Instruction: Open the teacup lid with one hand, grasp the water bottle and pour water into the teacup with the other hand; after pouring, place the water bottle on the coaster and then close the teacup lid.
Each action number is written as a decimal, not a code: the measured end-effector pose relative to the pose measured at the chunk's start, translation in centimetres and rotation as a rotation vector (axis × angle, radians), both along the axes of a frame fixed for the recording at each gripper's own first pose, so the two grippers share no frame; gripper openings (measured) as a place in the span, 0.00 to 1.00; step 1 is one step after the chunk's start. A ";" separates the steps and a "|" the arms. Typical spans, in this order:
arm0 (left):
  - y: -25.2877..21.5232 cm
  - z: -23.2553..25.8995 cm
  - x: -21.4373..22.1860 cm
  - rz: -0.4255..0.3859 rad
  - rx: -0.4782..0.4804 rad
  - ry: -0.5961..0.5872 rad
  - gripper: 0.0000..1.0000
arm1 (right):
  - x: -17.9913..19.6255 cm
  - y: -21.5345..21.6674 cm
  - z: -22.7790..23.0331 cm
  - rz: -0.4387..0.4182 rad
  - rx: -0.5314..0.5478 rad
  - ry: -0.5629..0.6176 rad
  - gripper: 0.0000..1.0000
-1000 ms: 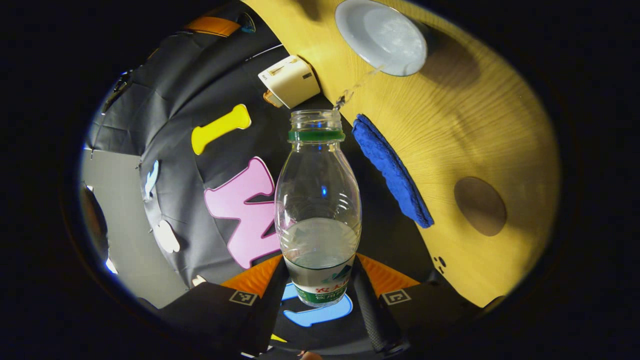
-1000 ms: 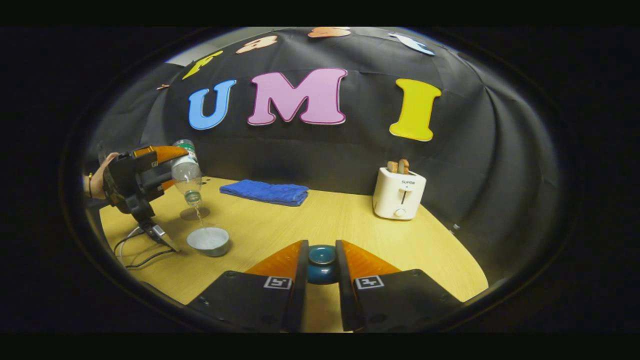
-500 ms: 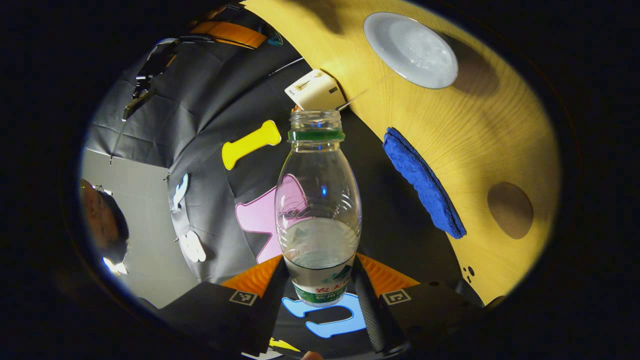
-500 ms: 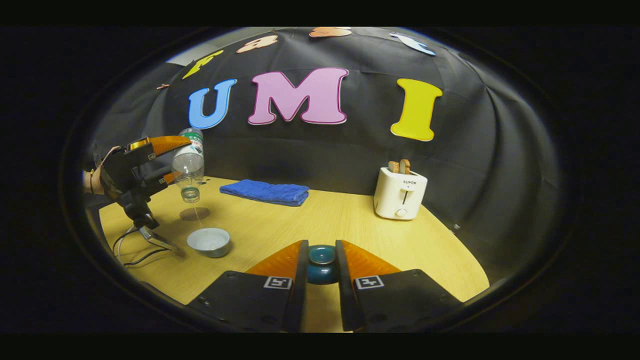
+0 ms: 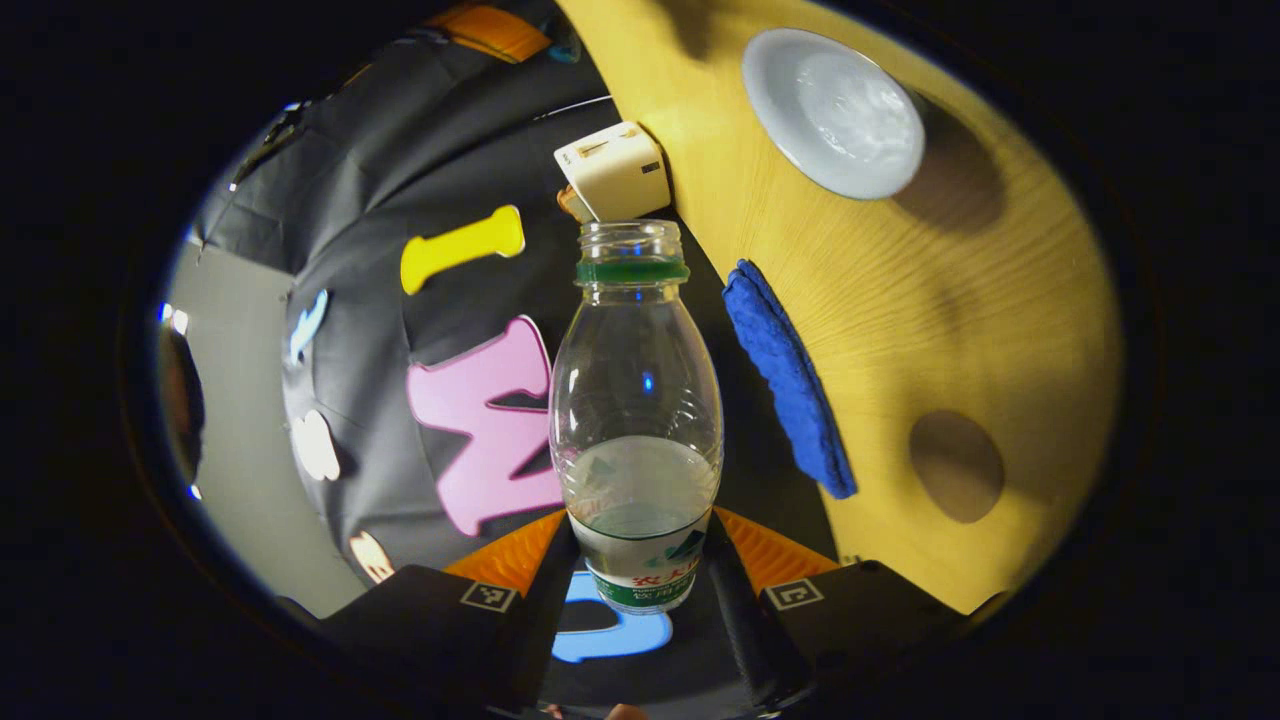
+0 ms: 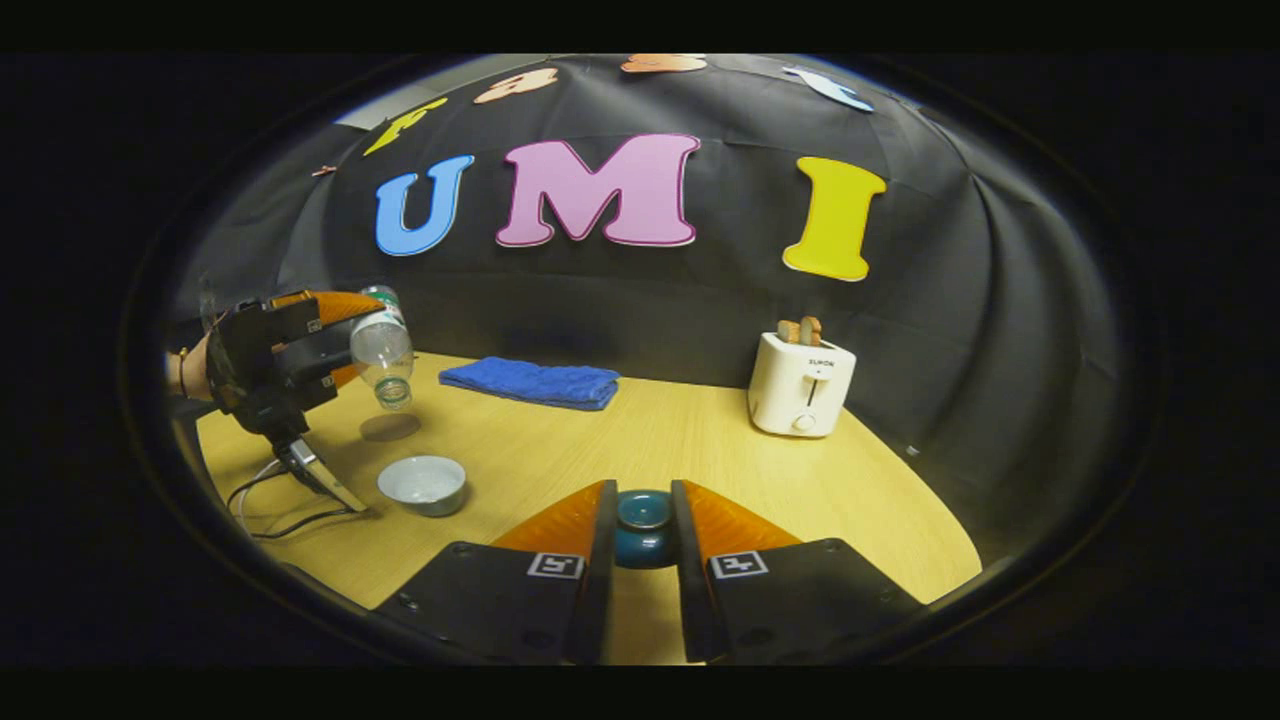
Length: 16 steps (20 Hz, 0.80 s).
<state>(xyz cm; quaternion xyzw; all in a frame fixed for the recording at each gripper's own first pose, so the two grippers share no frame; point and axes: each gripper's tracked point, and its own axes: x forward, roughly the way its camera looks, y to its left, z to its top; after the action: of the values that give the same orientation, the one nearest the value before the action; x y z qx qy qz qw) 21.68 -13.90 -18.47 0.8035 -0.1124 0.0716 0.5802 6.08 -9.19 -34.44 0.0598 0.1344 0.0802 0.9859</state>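
Clear water bottle (image 5: 636, 420) clamped in my left hand-held gripper (image 5: 634, 600) above the table's (image 6: 640, 440) left edge, no stream visible, so I judge pouring done; my right hand-held gripper (image 6: 641, 545) pinches the lid (image 6: 642, 520) near the front edge; coaster (image 6: 389, 427) placement and closing the teacup (image 6: 423, 484) remain.

We log little readable text. The water bottle (image 5: 635, 400) carries a printed label (image 5: 640, 582) with characters and a mountain picture, and we leave it unread. The toaster (image 6: 800, 385) has a short dark word on its front, too small for us to trust. Square black-and-white coded markers sit on the left gripper (image 5: 637, 540), one per side (image 5: 487, 597), and likewise on the right gripper (image 6: 642, 500), beside its jaws (image 6: 555, 565).
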 end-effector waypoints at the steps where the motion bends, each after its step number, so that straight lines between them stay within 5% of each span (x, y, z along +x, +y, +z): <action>1: 0.0 -0.5 -0.1 -0.005 -0.079 0.034 0.75 | 0.0 0.3 0.0 0.001 -0.003 0.001 0.31; 10: 4.3 -4.0 1.2 0.063 -0.994 0.281 0.75 | 0.5 2.1 0.1 -0.012 -0.031 0.015 0.36; 16: 4.8 -3.6 2.3 -0.058 -1.613 0.371 0.75 | 0.7 3.7 0.6 -0.007 -0.034 0.016 0.36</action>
<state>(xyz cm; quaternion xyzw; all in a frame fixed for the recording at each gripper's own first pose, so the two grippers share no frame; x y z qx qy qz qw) 23.96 -9.10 -22.07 0.1358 0.0504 -0.0184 0.9893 6.78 -5.52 -33.87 0.0439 0.1432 0.0739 0.9860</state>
